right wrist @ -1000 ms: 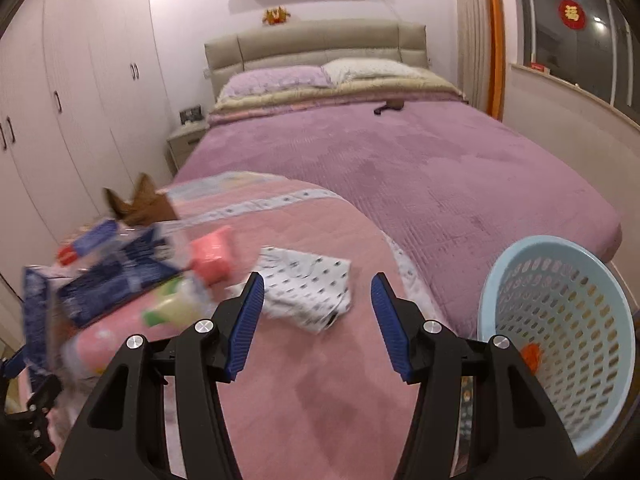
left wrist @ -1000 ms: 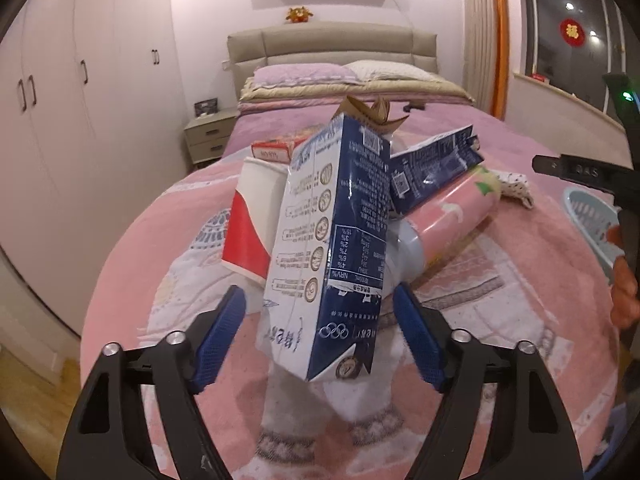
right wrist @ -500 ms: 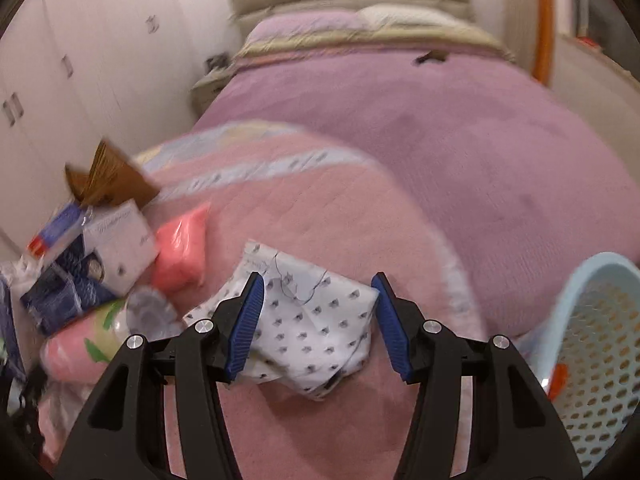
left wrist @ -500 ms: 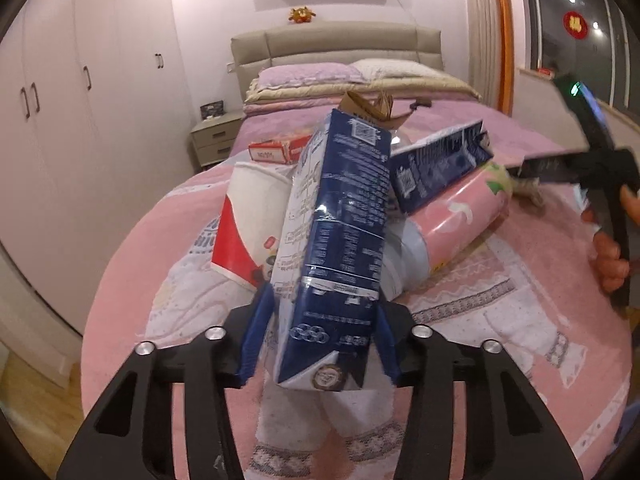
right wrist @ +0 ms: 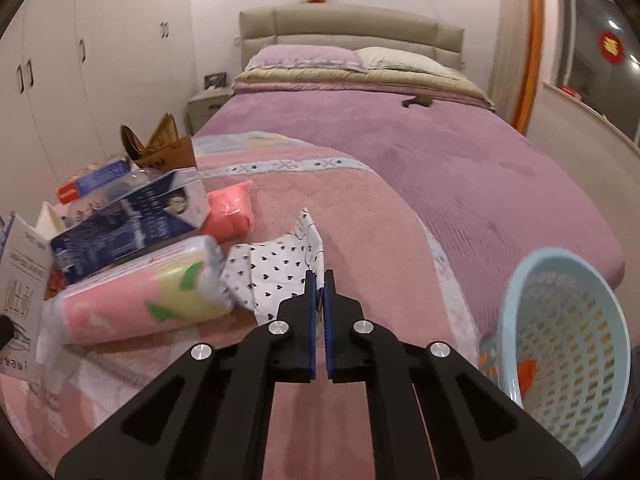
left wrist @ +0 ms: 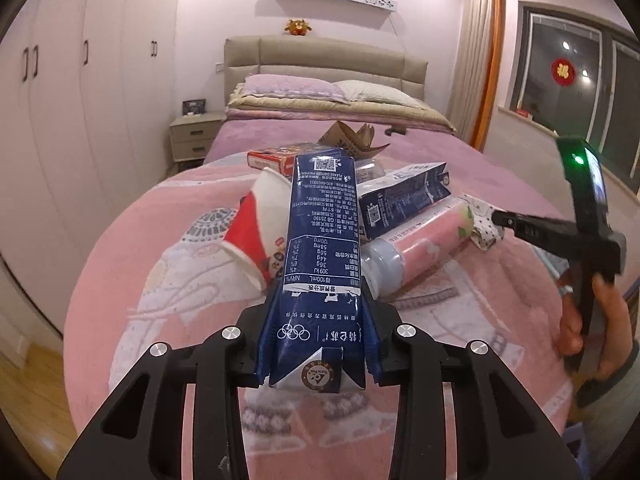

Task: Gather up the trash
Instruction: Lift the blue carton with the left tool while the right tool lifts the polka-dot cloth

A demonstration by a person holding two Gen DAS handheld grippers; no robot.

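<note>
- A dark-blue milk carton (left wrist: 320, 248) is held upright, squeezed at its base, above the pink quilt.
- A white heart-print wrapper (right wrist: 276, 272) is pinched at its near edge — crumpled, lying flat.
- A pale-blue perforated basket (right wrist: 568, 344) is seen at the bed's right, an orange scrap inside.

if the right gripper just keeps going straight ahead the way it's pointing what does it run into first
Probably nothing new: the right gripper is already shut on the white heart-print wrapper. Beyond it lies bare pink quilt, though depth is uncertain.
</note>
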